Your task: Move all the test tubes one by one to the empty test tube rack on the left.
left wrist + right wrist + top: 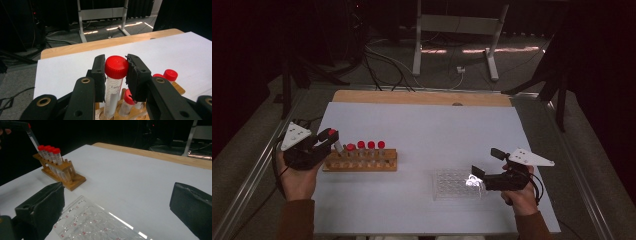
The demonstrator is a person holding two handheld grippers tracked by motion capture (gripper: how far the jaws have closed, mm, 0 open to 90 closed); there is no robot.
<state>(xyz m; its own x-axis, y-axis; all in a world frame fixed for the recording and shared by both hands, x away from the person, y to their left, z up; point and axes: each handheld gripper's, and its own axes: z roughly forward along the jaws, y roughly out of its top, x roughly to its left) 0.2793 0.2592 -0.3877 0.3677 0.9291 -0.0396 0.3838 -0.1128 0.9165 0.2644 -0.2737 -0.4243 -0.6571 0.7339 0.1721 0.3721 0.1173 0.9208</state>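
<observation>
White table (422, 125), dark room. Left gripper (116, 68) pinched a tube (113, 82), label legible close-up; right gripper (484, 162) spread by plate (454, 185).

I noted a clear well plate (457, 184) on the white tabletop (422, 125), a wooden edge (412, 97) behind, grey stand legs (492, 65) and cables (382, 65) beyond.

Five red-capped tubes (361, 146) stand at the wooden rack (360, 161): four in its holes, one at its left end. One clear well plate (455, 184) lies right of the rack.
</observation>
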